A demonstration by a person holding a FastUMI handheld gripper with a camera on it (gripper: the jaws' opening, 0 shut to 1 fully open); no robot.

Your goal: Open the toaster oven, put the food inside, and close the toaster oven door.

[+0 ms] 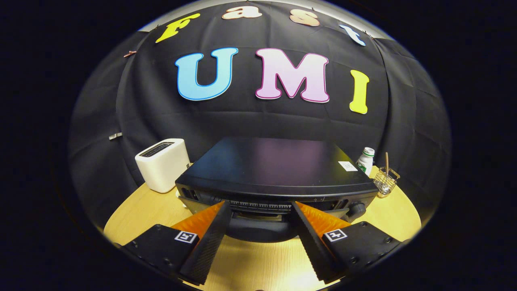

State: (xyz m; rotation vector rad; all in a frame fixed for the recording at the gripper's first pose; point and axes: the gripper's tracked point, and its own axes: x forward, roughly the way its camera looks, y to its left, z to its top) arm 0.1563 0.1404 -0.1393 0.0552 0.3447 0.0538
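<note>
- The claw (261,210) is standing wide open with nothing in its grip, its two fingers (210,238) spreading apart to either side of the door top of the black, flat-topped metal toaster oven (274,169).
- The fingertips are sitting right up at the oven's upper front edge, where the dark rounded door handle (260,230) is lying between them; I cannot tell whether either tip is touching it.
- The oven is sitting in the middle of the round, light wooden surface (137,212), its front facing the near edge. I cannot tell how far the door is open, and no food is showing.
- Likely slip: the fingers may be closing above or beside the handle and skidding off the smooth top, since the tips are riding high against the front edge.
- A hard pull could be dragging the whole oven towards the near edge, as nothing is bracing it.
- The black control knob (357,209) is sitting just beside the right finger and could be knocked.
- Open room is lying on the bare wood in front, under the fingers, for a door swinging down.
- A white, boxy plastic slot toaster (163,163) is crowding the left edge; a white bottle with a green cap (366,160) and a small wire basket (385,181) are standing at the far right edge.
</note>
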